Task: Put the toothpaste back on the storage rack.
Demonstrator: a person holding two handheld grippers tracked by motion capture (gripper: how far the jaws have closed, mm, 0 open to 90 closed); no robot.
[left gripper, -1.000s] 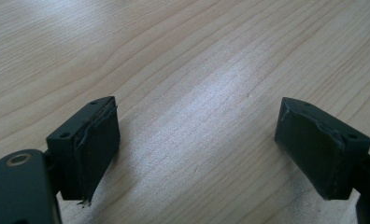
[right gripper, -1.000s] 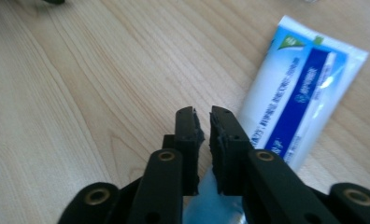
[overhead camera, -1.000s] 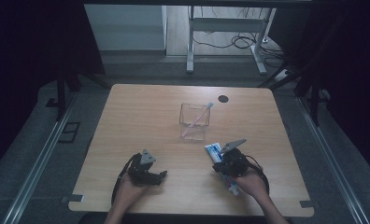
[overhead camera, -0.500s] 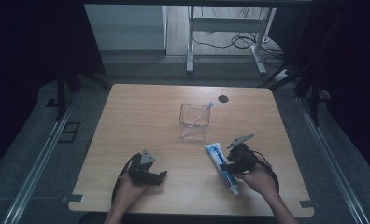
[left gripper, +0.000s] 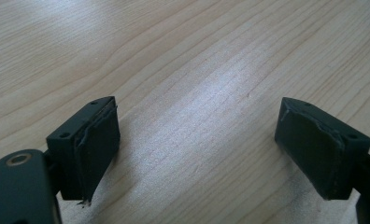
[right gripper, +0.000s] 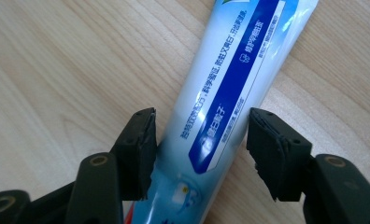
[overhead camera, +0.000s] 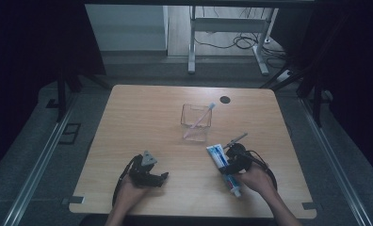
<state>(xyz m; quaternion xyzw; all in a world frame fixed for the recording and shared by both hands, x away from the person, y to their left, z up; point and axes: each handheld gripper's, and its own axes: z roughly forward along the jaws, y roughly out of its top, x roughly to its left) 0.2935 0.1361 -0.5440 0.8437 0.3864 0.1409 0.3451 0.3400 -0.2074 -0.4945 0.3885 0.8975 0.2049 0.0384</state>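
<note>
A dim room surrounds a pale wooden table (overhead camera: 142,117), with a metal frame and loose cables on the floor beyond its far edge. Near the table's middle stands a clear container (overhead camera: 195,121) with a toothbrush (overhead camera: 201,117) leaning in it, and a dark round spot (overhead camera: 225,99) lies further back.

The toothpaste tube (right gripper: 230,93) lies flat on the table at the near right, its cap end toward the person. The right tongs (overhead camera: 235,159) straddle it; their jaws have just been opening, the tube lies between them, a gap shows at the right pad, and the left pad sits so near the tube that I cannot tell whether it touches. The left tongs (left gripper: 197,149) rest over bare wood at the near left, wide open and holding nothing.

The risk, as I judge it: if the right hand lifts or swings away with one pad brushing the tube, it could drag or roll the tube sideways. A careless reach forward might also knock the light container over.
</note>
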